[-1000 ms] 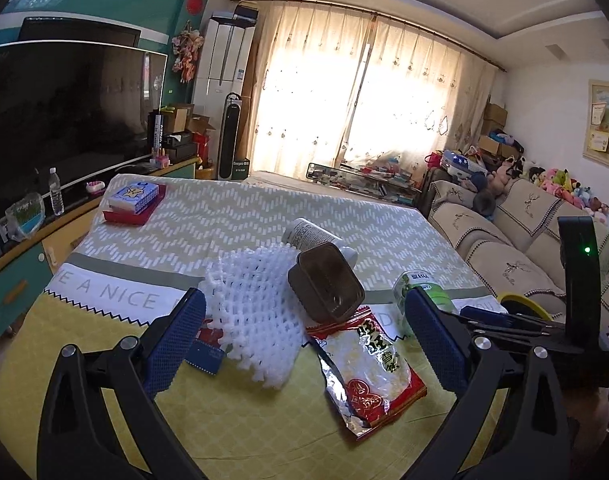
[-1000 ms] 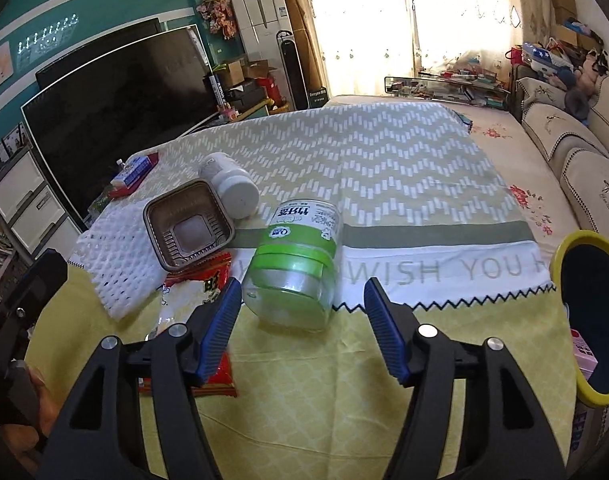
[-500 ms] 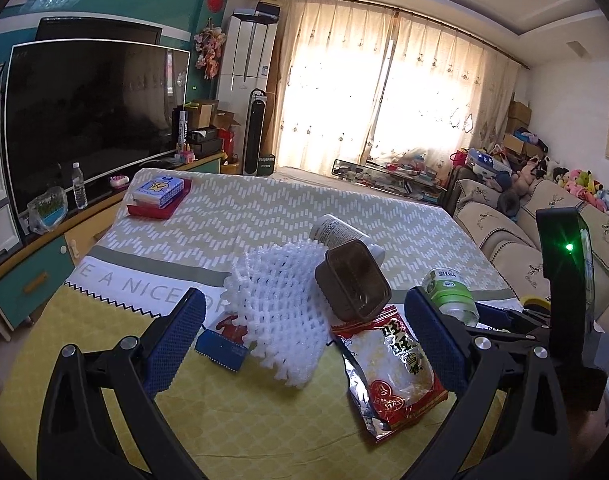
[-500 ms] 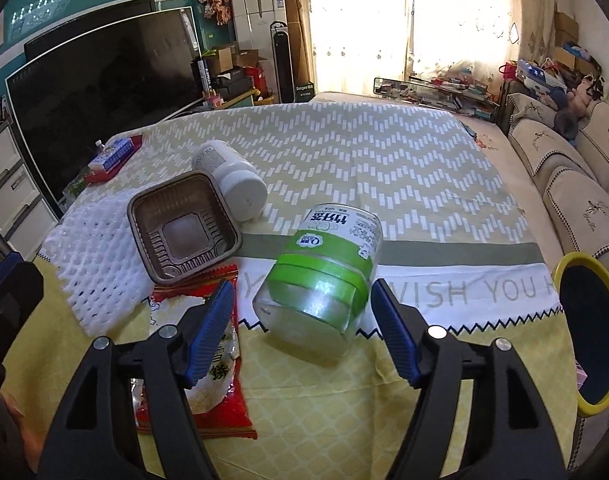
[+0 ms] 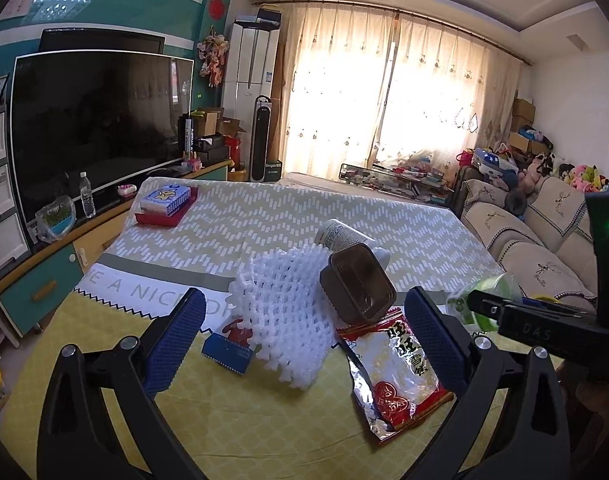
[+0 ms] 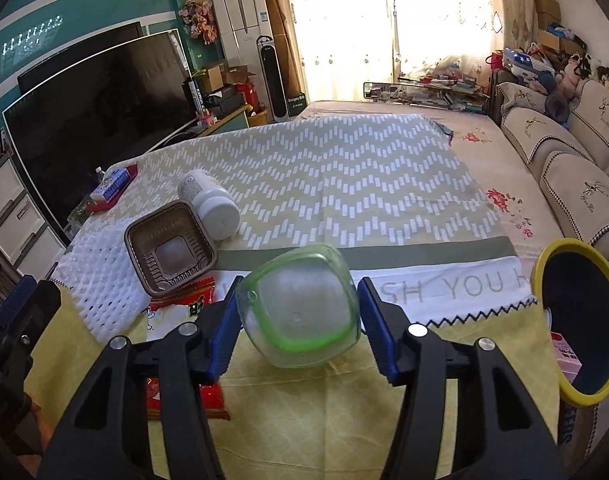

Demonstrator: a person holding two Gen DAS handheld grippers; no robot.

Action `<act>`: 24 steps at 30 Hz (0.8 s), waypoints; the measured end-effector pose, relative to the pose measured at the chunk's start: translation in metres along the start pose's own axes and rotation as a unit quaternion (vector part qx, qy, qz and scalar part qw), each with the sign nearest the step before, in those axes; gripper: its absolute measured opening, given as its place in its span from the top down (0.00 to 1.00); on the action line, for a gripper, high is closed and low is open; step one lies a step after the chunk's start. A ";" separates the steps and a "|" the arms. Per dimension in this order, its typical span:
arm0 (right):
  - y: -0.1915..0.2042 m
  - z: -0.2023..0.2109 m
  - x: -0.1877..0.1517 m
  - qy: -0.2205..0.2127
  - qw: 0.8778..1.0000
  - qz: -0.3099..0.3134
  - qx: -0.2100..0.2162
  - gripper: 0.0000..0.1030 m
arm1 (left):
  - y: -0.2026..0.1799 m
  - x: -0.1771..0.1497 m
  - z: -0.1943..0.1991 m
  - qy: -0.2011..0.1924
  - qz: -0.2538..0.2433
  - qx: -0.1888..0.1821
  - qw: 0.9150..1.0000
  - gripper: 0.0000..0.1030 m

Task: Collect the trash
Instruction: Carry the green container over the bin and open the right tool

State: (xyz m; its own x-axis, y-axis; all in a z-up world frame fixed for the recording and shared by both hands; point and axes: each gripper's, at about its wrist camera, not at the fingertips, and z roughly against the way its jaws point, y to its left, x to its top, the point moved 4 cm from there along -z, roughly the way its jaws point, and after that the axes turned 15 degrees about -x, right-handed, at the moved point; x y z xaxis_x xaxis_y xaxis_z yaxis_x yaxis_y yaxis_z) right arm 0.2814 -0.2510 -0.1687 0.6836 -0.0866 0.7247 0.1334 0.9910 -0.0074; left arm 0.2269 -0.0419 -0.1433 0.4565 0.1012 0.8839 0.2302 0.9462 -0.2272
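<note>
The right hand-held gripper [image 6: 298, 322], low in the centre of the right wrist view, is closing its blue pads onto a clear plastic jar with a green band [image 6: 300, 308]. The jar is tipped with its base toward the camera, and both pads appear to touch its sides. It looks empty, so probably light, with smooth, slippery, slightly yielding walls; gripping across the banded middle seems safest.

The left hand-held gripper [image 5: 304, 340] hangs open and empty above a white foam fruit net [image 5: 282, 316], which should be soft and nearly weightless. Beside it are a stiff brown plastic tray [image 5: 358, 286], a crinkly red-and-silver snack bag [image 5: 394, 372] and a white bottle lying on its side [image 5: 350, 238].

All lie on a tabletop under a yellow and chevron cloth [image 6: 344, 168]. A yellow-rimmed bin [image 6: 580, 320] stands at the right edge, with a television at the upper left and a sofa at the right.
</note>
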 end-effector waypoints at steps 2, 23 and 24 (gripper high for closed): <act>-0.012 0.007 0.002 -0.005 1.000 -0.008 -0.003 0.49 | 0.000 0.000 0.000 0.000 -0.001 0.001 1.000 0.05; -0.211 0.023 0.001 -0.032 0.973 -0.172 -0.151 0.49 | -0.006 -0.001 -0.004 0.008 -0.017 0.020 1.000 0.05; -0.220 0.018 0.000 -0.028 0.971 -0.177 -0.160 0.49 | -0.006 -0.001 -0.004 0.009 -0.017 0.021 1.000 0.05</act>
State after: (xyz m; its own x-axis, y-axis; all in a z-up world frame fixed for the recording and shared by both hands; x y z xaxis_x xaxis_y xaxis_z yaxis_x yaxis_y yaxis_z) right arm 0.2388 -0.4667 -0.1546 0.5157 -0.4011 0.7571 0.5754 0.8169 0.0408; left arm 0.2286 -0.0491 -0.1447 0.4640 0.0638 0.8835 0.2098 0.9611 -0.1796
